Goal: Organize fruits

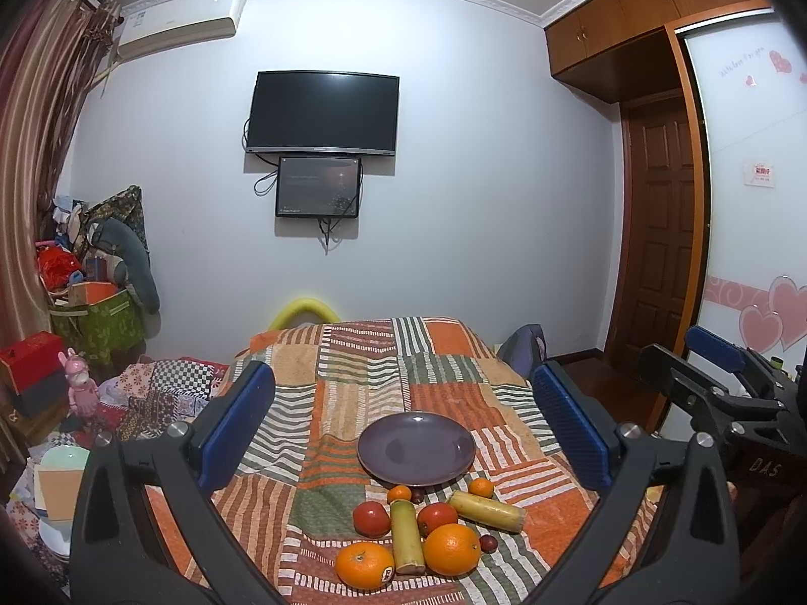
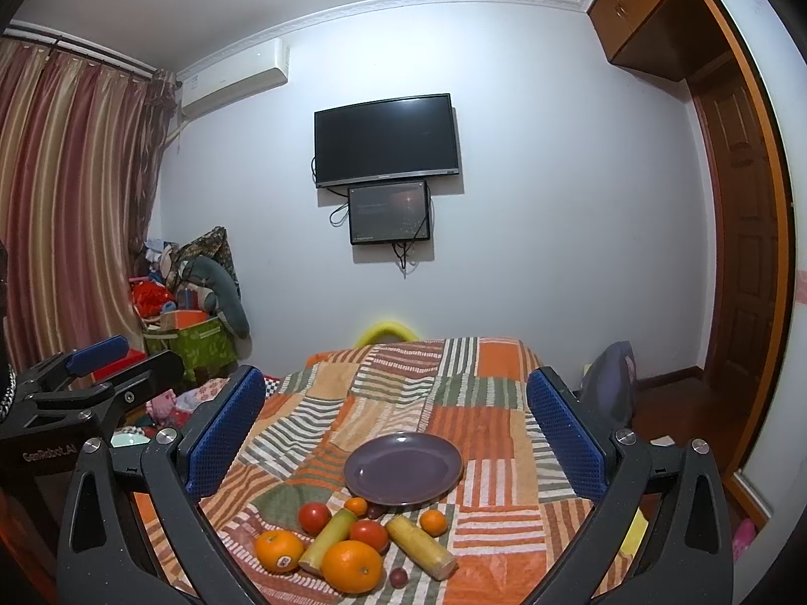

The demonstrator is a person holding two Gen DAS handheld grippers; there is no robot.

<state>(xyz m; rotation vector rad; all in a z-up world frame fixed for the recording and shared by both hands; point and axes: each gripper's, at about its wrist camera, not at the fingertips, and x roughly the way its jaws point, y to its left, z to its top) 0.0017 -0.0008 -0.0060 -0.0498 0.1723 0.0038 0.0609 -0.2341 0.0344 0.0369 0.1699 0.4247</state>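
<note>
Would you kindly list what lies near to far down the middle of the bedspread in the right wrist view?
Large plain orange → right-hand tomato → small tangerine beside the plate rim → purple plate, which is empty.

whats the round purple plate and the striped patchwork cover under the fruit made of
The round purple plate looks like glazed ceramic, possibly glass: smooth, with soft glare on its surface. The striped patchwork cover looks like woven fabric, matte, with folds and wrinkles.
</note>
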